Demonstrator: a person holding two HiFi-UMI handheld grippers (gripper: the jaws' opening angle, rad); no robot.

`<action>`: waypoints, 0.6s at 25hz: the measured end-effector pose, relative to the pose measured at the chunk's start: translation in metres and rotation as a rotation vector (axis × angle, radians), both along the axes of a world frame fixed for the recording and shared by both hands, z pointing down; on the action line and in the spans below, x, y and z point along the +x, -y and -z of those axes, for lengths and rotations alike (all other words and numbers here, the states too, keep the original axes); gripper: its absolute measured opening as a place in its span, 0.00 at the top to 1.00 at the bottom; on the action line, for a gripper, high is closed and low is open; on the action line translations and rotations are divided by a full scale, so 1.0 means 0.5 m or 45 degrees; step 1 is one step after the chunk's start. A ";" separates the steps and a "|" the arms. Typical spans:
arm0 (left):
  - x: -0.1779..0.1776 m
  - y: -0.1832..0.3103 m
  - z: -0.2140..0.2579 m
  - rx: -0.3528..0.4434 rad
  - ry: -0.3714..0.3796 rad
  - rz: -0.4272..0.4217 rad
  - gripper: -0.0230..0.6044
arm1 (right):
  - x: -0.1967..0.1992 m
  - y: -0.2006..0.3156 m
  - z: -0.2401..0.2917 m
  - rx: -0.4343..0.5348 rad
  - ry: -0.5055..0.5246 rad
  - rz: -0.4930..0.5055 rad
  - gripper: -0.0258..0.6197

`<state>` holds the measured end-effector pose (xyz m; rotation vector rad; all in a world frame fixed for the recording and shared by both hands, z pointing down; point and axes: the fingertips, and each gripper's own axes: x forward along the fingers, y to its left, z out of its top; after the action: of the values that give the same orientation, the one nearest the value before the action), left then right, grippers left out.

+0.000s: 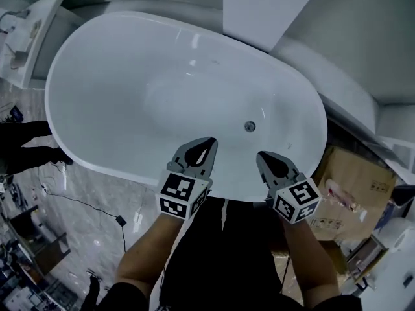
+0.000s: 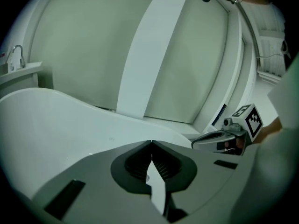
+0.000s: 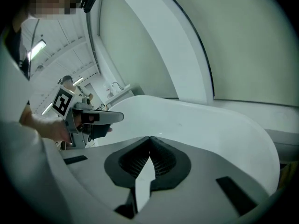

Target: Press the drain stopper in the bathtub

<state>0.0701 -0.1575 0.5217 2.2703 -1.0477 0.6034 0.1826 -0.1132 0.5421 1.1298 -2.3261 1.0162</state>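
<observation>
Forearms (image 1: 146,251) of the person enter from the lower edge of the head view, each hand carrying one tool. Left gripper (image 1: 212,141) and right gripper (image 1: 260,155) lie side by side over the near rim of the bathtub (image 1: 97,164), their tips pointing into it. Marker cubes sit at their rear ends, the left cube (image 1: 181,195) and the right cube (image 1: 297,199). In each gripper's own view the jaws are closed tip to tip. Only a narrow slit shows behind the tips, and nothing is held between the ribbed pads. Each gripper also appears in the other's view, level beside it.

The bathtub is white, oval and glossy. The drain stopper (image 1: 249,126), a small round metal disc, sits on the tub floor towards the right end. It lies beyond the two sets of tips and between them, clear of both.

Behind the tub's far rim a white upright panel (image 1: 266,8) stands against a pale wall. A wash basin (image 1: 29,34) is at upper left and a cardboard box (image 1: 350,180) at right. A thin black cable (image 1: 78,203) runs across the marbled floor (image 1: 97,238) on the left.
</observation>
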 end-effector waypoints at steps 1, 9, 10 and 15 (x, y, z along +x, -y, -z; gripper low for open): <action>-0.002 0.006 -0.027 -0.015 0.003 0.001 0.94 | -0.005 0.006 -0.026 -0.012 -0.003 0.003 0.94; -0.003 0.054 -0.239 -0.072 0.031 0.000 0.94 | -0.022 0.032 -0.232 -0.090 -0.019 0.012 0.94; 0.000 0.057 -0.264 -0.080 0.035 -0.003 0.94 | -0.019 0.034 -0.259 -0.101 -0.027 0.013 0.94; 0.016 0.056 -0.397 -0.129 0.052 -0.015 0.94 | 0.002 0.041 -0.418 -0.170 -0.091 0.039 0.94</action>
<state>0.0778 -0.1857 0.7201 2.1860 -1.0005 0.6951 0.1834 -0.1336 0.7513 1.0583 -2.1781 1.0849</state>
